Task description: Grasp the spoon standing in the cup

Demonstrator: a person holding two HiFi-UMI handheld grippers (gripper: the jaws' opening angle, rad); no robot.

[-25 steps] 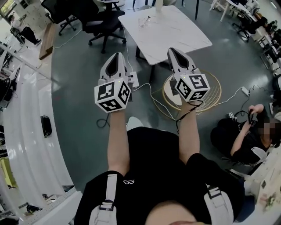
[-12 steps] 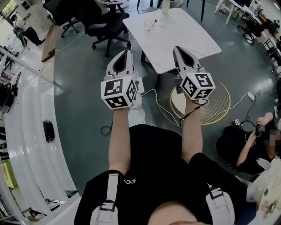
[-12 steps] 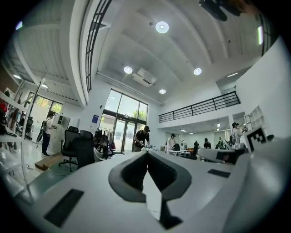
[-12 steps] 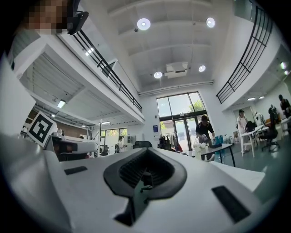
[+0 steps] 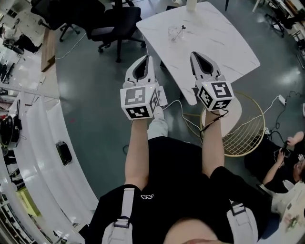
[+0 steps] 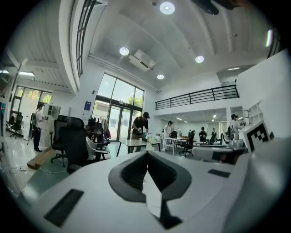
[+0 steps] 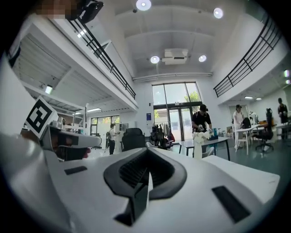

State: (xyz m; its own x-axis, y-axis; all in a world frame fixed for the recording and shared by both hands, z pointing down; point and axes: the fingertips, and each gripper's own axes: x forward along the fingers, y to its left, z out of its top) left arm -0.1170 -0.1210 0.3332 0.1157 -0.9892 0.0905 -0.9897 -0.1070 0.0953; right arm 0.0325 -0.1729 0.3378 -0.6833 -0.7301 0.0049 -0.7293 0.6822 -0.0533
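A clear glass cup point(image 5: 175, 32) stands on the white marble table point(image 5: 219, 43) ahead of me, and a thin metal spoon point(image 5: 181, 28) leans out of it. My left gripper point(image 5: 143, 61) and right gripper point(image 5: 199, 57) are held side by side in the air short of the table's near edge, well apart from the cup. Both are shut with nothing between the jaws. In the left gripper view the left gripper point(image 6: 146, 154) points out across the room, and so does the right gripper point(image 7: 148, 153) in its own view. Neither gripper view shows the cup.
A white vase point(image 5: 191, 5) stands at the table's far edge. A black office chair point(image 5: 112, 24) is left of the table. A gold wire stool point(image 5: 240, 131) and cables lie at the right, near a seated person point(image 5: 286, 155). A curved white counter point(image 5: 33, 143) runs along the left.
The table and cup have come nearer and shifted right in the head view as I moved forward. Both grippers stayed shut and side by side.
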